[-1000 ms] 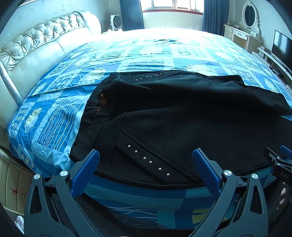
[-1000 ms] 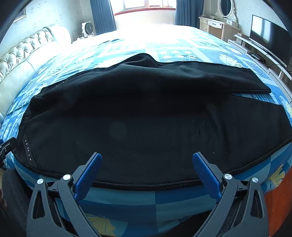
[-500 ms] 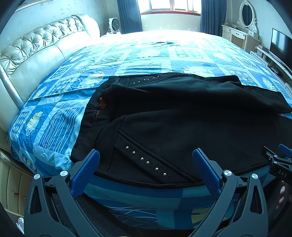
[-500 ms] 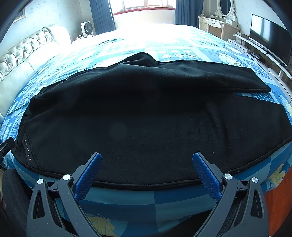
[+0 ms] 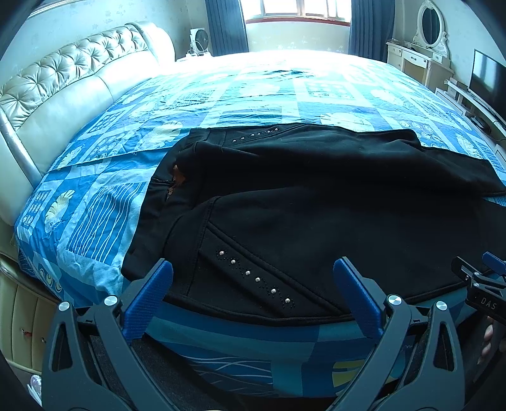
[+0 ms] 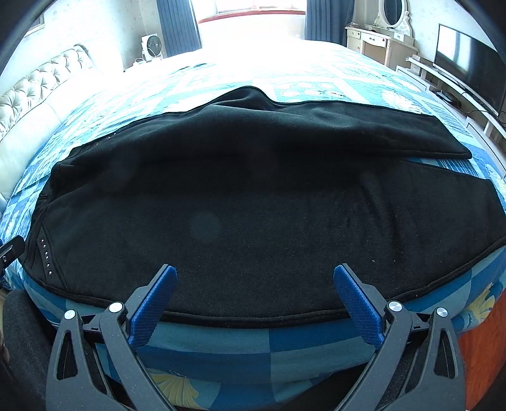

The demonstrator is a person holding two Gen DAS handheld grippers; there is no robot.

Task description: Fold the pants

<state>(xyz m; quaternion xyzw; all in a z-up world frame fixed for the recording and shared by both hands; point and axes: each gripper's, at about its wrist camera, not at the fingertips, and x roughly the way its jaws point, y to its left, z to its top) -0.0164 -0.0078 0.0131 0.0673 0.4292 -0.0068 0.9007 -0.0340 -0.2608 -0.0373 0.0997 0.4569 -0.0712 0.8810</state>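
Pants lie spread flat on bed, unfolded; every fold remains. I hold left gripper and right gripper wide apart, both empty.

One pair of black fleece pants lies on one bed with a blue patchwork cover. Two black grippers with blue pads (one, one), one white desk fan, one flat black television, one oval mirror.

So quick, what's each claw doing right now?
Left gripper: open, holding nothing, above the pants.
Right gripper: open, holding nothing.
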